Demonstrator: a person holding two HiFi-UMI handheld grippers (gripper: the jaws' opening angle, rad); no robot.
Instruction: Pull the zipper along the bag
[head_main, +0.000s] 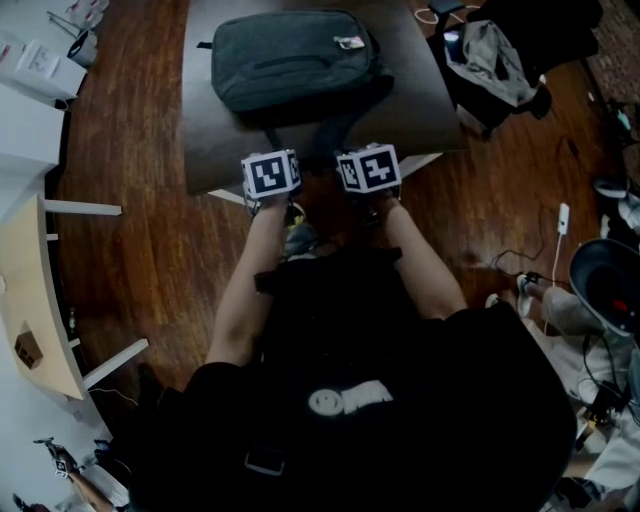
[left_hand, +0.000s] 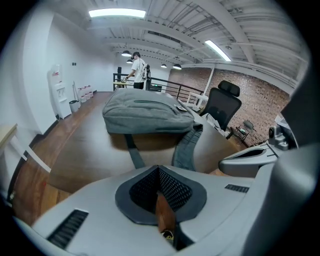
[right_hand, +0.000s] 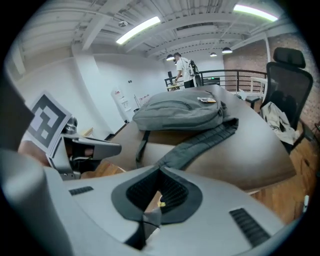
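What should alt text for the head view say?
A grey backpack lies flat on a dark table, its straps trailing toward the near edge. There, a person in black holds the left gripper and right gripper side by side, short of the bag.

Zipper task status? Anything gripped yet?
Done: nothing visible. The backpack lies on the table, clear of both grippers, straps trailing toward the near edge.
In hand: nothing. The left gripper and right gripper hover by the table's near edge, jaws shut and empty.
Left: reach the backpack, grip a zipper pull, draw it along.
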